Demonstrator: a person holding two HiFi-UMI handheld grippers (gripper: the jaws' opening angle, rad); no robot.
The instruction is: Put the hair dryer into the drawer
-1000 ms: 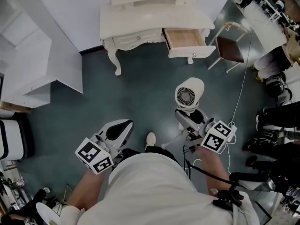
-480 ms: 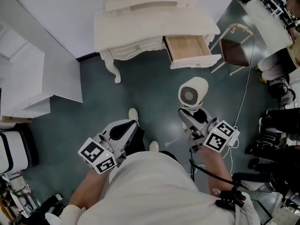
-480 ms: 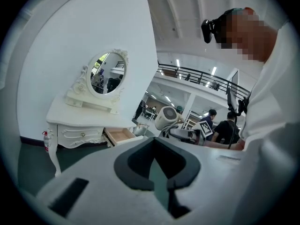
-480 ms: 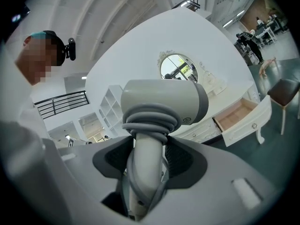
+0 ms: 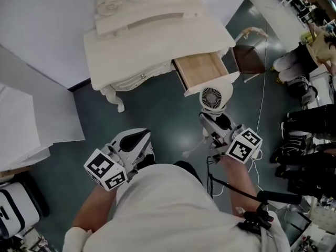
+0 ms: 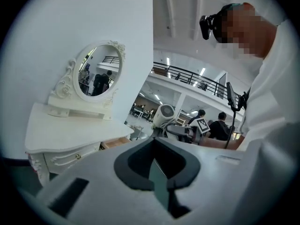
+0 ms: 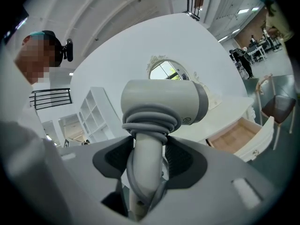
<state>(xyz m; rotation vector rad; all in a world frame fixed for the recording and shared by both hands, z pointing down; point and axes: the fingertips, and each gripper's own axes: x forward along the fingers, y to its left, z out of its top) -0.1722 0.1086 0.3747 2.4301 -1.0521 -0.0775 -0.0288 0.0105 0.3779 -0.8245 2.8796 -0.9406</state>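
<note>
So, the hair dryer (image 5: 212, 98) is up off the floor, its handle clamped in my right gripper (image 5: 216, 126), cord wound round the neck, head just at the front lip of the open drawer (image 5: 198, 70). I'd call this the carry-in. Next I reckon it has to clear that lip, go down inside, then get released. Left gripper (image 5: 134, 140) is empty, jaws about together. Versus a second ago, the dressing table (image 5: 152, 41) is much nearer.

Oval mirror (image 6: 97, 75); apparently a brown chair (image 5: 251, 60).
</note>
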